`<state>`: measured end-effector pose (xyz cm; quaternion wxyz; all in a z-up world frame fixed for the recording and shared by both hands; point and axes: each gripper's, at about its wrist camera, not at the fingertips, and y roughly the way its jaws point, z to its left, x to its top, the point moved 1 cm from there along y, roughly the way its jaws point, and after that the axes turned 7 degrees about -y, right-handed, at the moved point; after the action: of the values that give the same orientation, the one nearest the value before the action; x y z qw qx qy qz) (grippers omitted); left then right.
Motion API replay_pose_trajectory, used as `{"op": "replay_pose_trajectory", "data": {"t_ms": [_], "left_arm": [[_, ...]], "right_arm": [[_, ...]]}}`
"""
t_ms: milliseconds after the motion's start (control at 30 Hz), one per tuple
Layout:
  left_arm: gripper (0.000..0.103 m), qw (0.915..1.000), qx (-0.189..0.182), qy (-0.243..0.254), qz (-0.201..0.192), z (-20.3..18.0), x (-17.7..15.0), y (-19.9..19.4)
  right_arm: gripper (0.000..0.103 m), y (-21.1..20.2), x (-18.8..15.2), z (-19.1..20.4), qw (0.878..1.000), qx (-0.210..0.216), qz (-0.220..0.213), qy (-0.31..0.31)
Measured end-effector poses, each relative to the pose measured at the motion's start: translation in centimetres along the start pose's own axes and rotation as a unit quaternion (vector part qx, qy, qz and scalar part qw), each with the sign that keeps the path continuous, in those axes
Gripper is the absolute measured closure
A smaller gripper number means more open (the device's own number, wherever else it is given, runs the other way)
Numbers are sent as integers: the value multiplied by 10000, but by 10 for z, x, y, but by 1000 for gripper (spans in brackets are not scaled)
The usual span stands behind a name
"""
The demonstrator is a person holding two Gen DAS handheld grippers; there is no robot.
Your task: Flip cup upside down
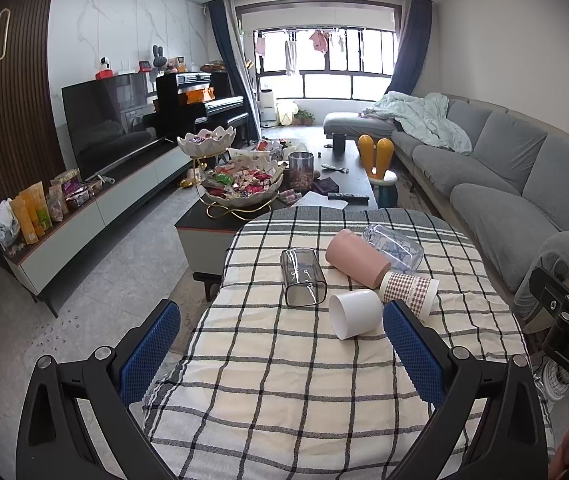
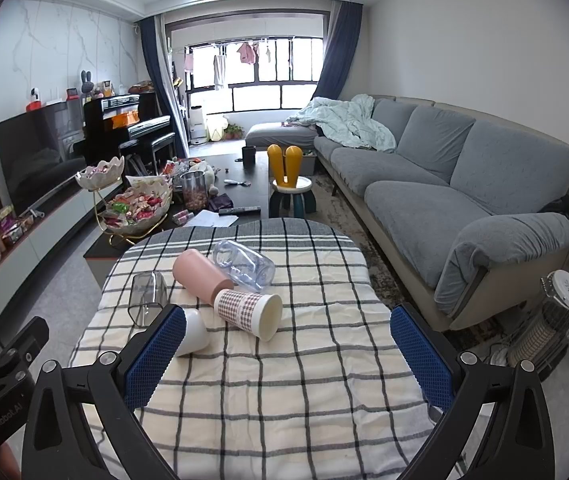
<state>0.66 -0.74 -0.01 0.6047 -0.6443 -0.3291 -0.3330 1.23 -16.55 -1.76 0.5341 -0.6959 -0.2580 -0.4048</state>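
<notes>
Cups lie tipped on their sides on the checked counter (image 1: 284,380): a white cup (image 1: 354,315) nearest, a checked paper cup (image 1: 408,290) just right of it, a pink cup (image 1: 358,258) behind, a clear square tumbler (image 1: 303,278) to the left, and a clear printed glass (image 1: 394,248) farthest. All look empty. The left gripper (image 1: 280,356) has its blue fingers (image 1: 148,354) spread wide, holding nothing, just short of the white cup. The right gripper (image 2: 288,360) is likewise wide apart and empty, its left finger overlapping the white cup (image 2: 194,334) in view; contact unclear.
</notes>
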Motion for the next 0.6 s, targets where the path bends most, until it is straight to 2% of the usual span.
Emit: {"op": "replay_pose_trajectory", "data": {"t_ms": [367, 600], "left_arm": [[0, 10000, -15, 7, 26, 3, -1, 1], [0, 9994, -89, 330, 57, -5, 7, 15]], "right_arm": [[0, 1, 0, -1, 10000, 2, 2, 4], [0, 5, -4, 4, 9998, -139, 67, 95]]}}
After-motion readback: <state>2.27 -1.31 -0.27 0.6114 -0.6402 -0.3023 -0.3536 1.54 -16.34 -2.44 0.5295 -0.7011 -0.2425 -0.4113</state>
